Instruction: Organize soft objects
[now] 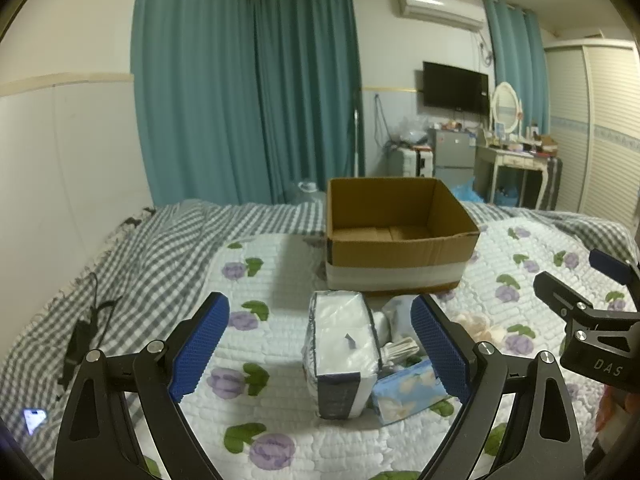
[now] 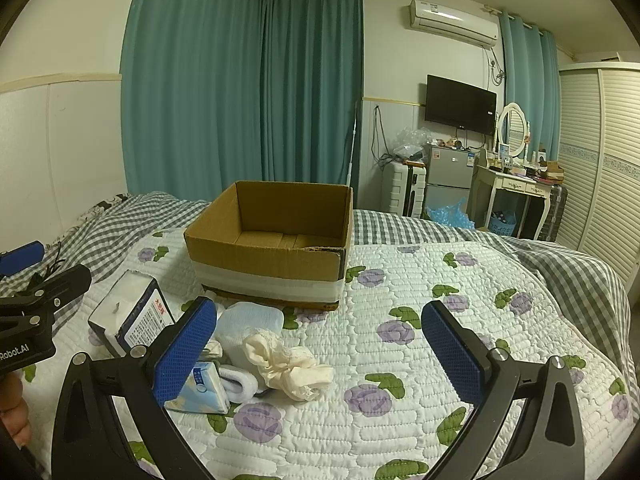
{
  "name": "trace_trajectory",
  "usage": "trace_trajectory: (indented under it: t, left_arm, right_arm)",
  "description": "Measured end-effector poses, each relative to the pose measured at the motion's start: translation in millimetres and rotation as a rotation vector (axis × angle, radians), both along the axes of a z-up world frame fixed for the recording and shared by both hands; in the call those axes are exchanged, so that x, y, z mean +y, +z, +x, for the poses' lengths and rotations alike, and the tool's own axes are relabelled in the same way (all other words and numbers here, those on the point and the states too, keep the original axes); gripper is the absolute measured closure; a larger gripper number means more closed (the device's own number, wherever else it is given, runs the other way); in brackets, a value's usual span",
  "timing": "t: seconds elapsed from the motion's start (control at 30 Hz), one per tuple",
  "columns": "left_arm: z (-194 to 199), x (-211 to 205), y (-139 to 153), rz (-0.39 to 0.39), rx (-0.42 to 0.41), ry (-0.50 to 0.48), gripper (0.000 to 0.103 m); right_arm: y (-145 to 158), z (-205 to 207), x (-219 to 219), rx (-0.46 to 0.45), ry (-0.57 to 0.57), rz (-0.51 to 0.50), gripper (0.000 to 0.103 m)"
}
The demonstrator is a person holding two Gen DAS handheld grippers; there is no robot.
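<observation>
On the floral quilt [image 2: 400,320], just before the empty cardboard box [image 2: 276,240], lie the soft items — tissue pack [image 1: 344,354], cream cloth [image 2: 286,364], white socks [image 2: 248,326]. Left gripper [image 1: 320,354] and right gripper [image 2: 316,354] both gape wide, holding nothing. The pack looks light and yielding — pinch across its narrow sides.

Dim indoor light with a cool bluish cast fills both views. The open brown cardboard box [image 1: 400,236] throws a soft shadow leftward onto the white flower-print quilt [image 1: 280,432]. Fisheye bending curves the walls; corners vignette black. Distant furniture looks slightly soft and grainy.
</observation>
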State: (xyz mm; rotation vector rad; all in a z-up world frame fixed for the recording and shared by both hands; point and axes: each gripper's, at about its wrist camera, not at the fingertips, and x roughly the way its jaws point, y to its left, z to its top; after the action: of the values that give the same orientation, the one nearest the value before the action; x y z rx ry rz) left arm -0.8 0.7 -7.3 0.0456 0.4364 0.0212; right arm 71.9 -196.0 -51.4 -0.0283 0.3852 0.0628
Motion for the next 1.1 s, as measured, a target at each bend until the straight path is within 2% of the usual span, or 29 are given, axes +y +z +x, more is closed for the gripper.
trace_trajectory:
  t: [1.1]
  left_arm:
    - [2.5,1.3,-1.3,0.006,0.003,0.009,0.009]
  right_arm:
    - [0.4,0.7,0.7,0.004,-0.001,-0.001,0.000]
